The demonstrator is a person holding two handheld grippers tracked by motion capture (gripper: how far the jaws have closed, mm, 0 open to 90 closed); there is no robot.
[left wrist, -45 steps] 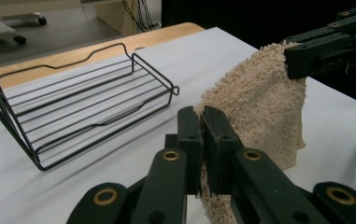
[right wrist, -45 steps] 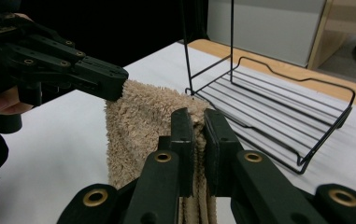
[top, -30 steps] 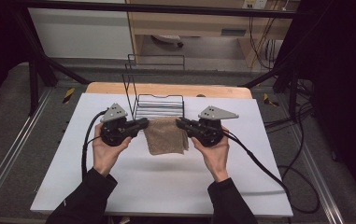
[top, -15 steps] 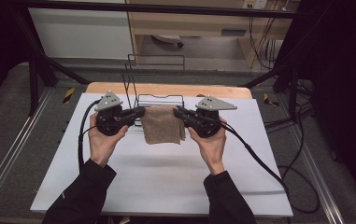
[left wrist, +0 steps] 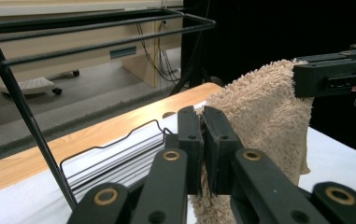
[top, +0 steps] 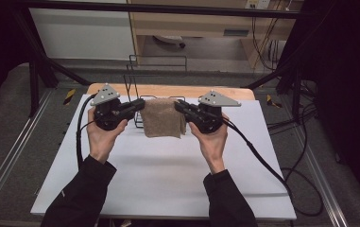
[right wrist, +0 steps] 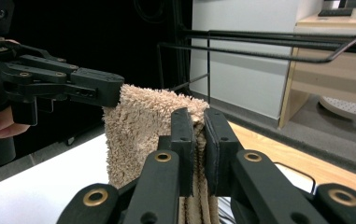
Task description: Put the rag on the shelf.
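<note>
Both the left gripper (top: 140,105) and right gripper (top: 179,105) pinch the folded beige towel (top: 162,118) by its top corners, hanging above the white table (top: 168,179). At twelve o'clock stands the wire rack (top: 137,78); a sagging hem could snag its rail.

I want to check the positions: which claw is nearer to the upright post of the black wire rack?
Left. The left claw grips the towel beside the rack post; the right claw holds the towel's far corner.

A lab recording bay: black metal frame (top: 36,71), floor rails (top: 7,161), trailing cables (top: 305,189), white-topped table (top: 168,175).
</note>
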